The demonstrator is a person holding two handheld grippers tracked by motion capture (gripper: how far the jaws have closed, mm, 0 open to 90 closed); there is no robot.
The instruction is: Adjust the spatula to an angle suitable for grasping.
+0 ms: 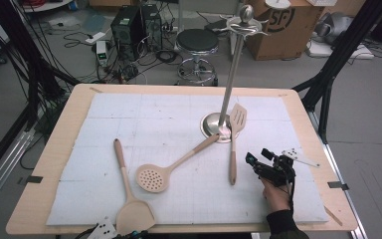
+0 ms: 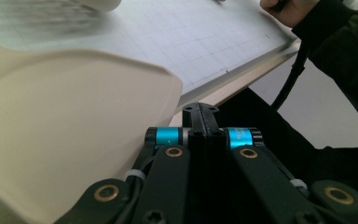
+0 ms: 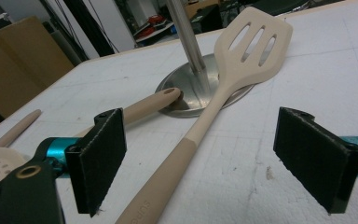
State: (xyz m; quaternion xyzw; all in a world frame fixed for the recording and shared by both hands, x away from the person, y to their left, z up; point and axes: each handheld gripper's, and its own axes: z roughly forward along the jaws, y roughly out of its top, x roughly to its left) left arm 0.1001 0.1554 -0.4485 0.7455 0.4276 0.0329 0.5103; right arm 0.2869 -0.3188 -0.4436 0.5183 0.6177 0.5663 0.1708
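My right gripper [image 1: 258, 157] hovers near the table's right front, held by a hand. It is open, and its pads [image 3: 98, 158] stand wide on either side of the slotted spatula's handle [image 3: 168, 177] without touching it. The slotted spatula [image 1: 238, 118] leans its head on the base of the metal stand [image 1: 229, 84]. A skimmer spoon [image 1: 152, 178] lies mid-table with its handle tip at that base. My left gripper [image 2: 200, 112] is shut with nothing between its jaws, right beside the blade of the solid turner [image 2: 74, 135], which lies at the table's front edge [image 1: 135, 214].
The white mat [image 1: 144, 114] covers most of the wooden table [image 1: 64, 149]. The stand's hooks [image 1: 246, 25] rise high above the mat. Behind the table stand a stool [image 1: 197, 42], computer cases [image 1: 129, 25] and a cardboard box [image 1: 278, 22]. The person's sleeve [image 2: 335, 60] crosses the left gripper view.
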